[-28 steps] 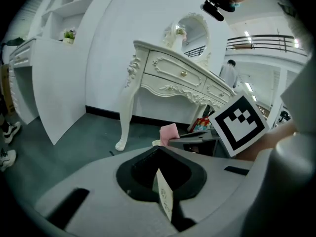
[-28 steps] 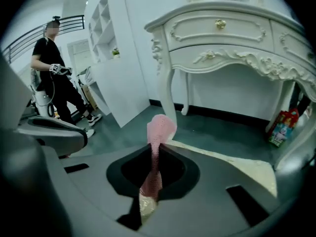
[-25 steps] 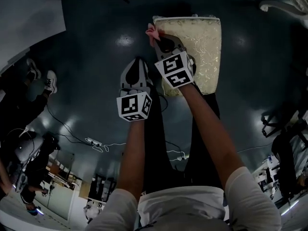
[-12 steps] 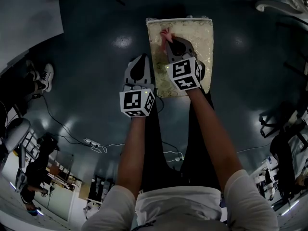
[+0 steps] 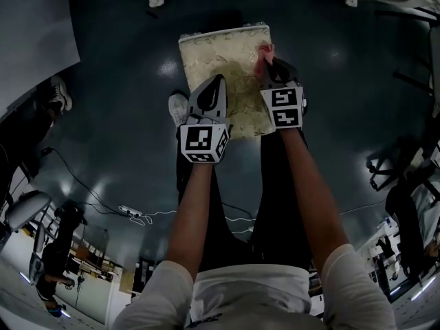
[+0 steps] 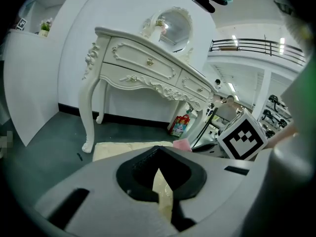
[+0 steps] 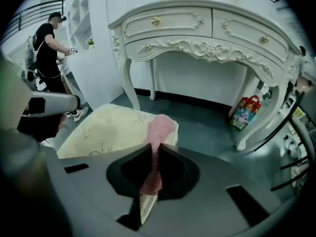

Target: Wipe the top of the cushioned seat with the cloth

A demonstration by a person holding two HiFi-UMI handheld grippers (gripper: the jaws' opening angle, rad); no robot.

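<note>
The cushioned seat (image 5: 220,64) is a cream, patterned square pad low on the dark floor. My right gripper (image 5: 270,66) is shut on a pink cloth (image 5: 263,52) at the seat's far right edge. In the right gripper view the cloth (image 7: 159,130) sticks up from between the jaws of that gripper (image 7: 154,154), with the seat (image 7: 106,130) just beyond to the left. My left gripper (image 5: 214,88) hovers over the seat's near left part. Its jaws are shut with nothing held (image 6: 158,157). The left gripper view shows the seat (image 6: 123,149) and the cloth (image 6: 181,144) ahead.
A white carved dressing table (image 7: 197,23) stands just behind the seat, its legs (image 6: 88,117) close by. A red gift bag (image 7: 243,113) sits under it. A person in black (image 7: 47,53) stands at left near a white panel (image 5: 34,33). Cables (image 5: 137,215) trail on the floor.
My right gripper has carried the pink cloth from the seat's far left corner across to its far right edge. My left gripper has come forward over the seat's near left part.
</note>
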